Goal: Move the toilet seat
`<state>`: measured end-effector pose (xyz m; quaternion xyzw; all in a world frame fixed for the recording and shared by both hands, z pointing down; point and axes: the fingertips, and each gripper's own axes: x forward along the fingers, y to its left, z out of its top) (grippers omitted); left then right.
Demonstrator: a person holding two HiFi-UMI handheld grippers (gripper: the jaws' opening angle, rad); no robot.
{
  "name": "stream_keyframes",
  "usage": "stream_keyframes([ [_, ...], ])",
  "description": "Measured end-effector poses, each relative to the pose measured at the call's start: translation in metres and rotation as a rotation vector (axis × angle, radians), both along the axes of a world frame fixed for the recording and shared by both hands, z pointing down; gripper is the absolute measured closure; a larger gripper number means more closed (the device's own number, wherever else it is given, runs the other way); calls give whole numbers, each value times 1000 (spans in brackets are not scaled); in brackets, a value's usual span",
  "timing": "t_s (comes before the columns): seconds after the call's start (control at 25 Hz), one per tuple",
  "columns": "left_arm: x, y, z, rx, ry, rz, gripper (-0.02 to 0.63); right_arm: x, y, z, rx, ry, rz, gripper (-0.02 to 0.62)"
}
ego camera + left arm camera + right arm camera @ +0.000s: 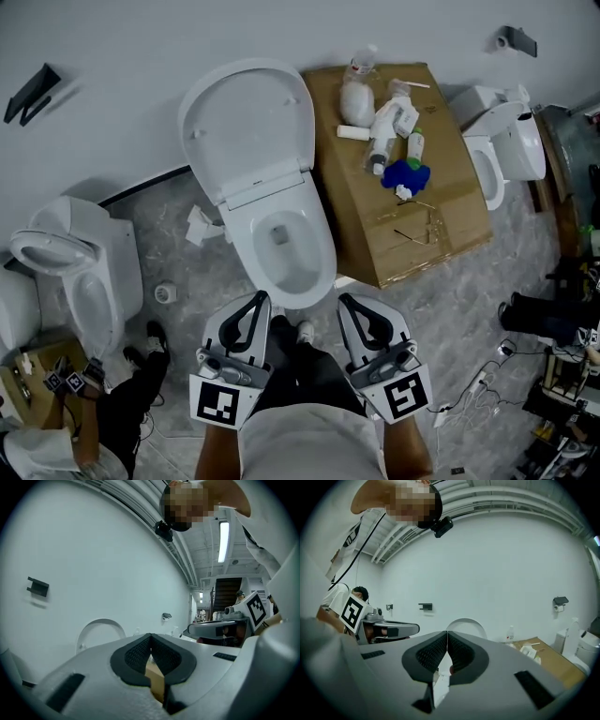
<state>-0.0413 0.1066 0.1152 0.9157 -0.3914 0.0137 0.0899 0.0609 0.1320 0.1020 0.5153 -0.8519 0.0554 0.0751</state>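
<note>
**Position.** The toilet seat (246, 122) stands raised and leans back toward the wall behind the bowl (281, 248). Whether a separate ring lies down on the bowl rim is not clear.

**Grippers.** The left gripper (260, 298) and right gripper (343, 300) hang just in front of the bowl. Both have their jaws closed together, hold nothing, and are well clear of the seat.

**Handling, judged.**
- The seat is rigid, glossy plastic on a rear hinge. It looks light but slippery, and liable to slam if released.
- The free top edge, farthest from the hinge, is the best place to take hold.

**View differences.**
- The head view alone shows the bowl, the floor and the cardboard sheet (412, 202) with bottles on it.
- Each gripper view shows only the seat's upper arc (101, 629) against the wall, plus the ceiling.
- The right gripper view also shows a wall-mounted holder (560, 601).
</note>
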Motion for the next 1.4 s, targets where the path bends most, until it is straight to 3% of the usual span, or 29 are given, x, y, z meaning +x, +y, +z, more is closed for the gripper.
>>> stream_keyframes([
  [0.32,-10,-28,47,-46,-2,11,595,0,-23,49,-57,1,53,581],
  [0.64,-9,-37,104,-86,-52,9,595,8,-31,117,-137,18,66,581],
  [1.0,0,-27,188,-145,-165,-6,595,16,-36,183,-190,-8,58,581],
  [1.4,19,-7,276,-224,-211,5,595,32,-24,265,-278,-16,76,581],
])
